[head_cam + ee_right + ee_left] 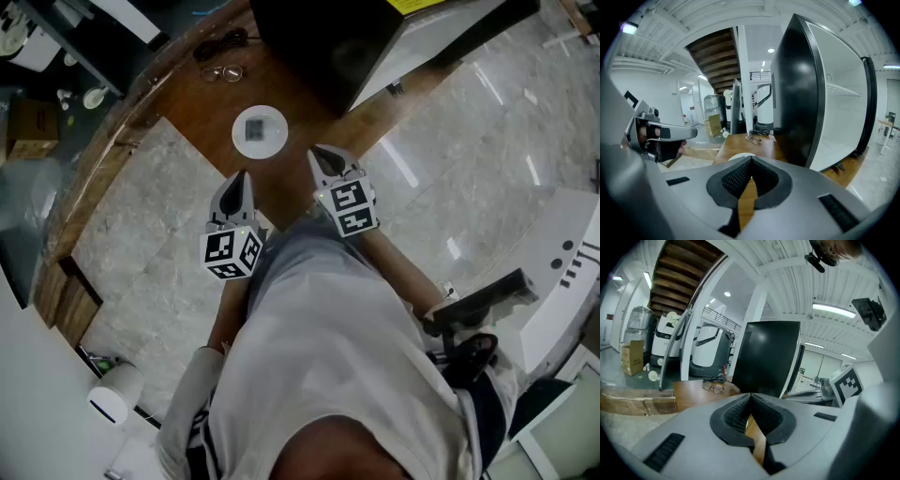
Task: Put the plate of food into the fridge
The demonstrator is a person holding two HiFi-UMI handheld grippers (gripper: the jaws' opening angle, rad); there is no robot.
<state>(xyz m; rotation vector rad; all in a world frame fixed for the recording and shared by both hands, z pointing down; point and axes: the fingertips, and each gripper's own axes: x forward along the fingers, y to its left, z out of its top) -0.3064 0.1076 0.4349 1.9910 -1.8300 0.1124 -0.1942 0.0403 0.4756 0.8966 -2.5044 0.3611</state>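
A white plate (pixel 260 131) with a greyish portion of food sits on the brown wooden surface (pixel 202 103), in front of the black fridge (pixel 328 42). The fridge door stands open, showing a white inside (pixel 839 112). In the right gripper view only the plate's rim (pixel 740 156) peeks over the jaws. My left gripper (pixel 242 180) and right gripper (pixel 322 157) hover side by side just short of the plate, neither touching it. Both are shut with nothing between the pads. The fridge front (pixel 768 357) fills the middle of the left gripper view.
A pair of glasses (pixel 225 72) and a black cable (pixel 220 44) lie on the wood beyond the plate. A cardboard box (pixel 33 127) and white machines (pixel 670 341) stand to the left. The wooden platform steps down to marble floor (pixel 141 234).
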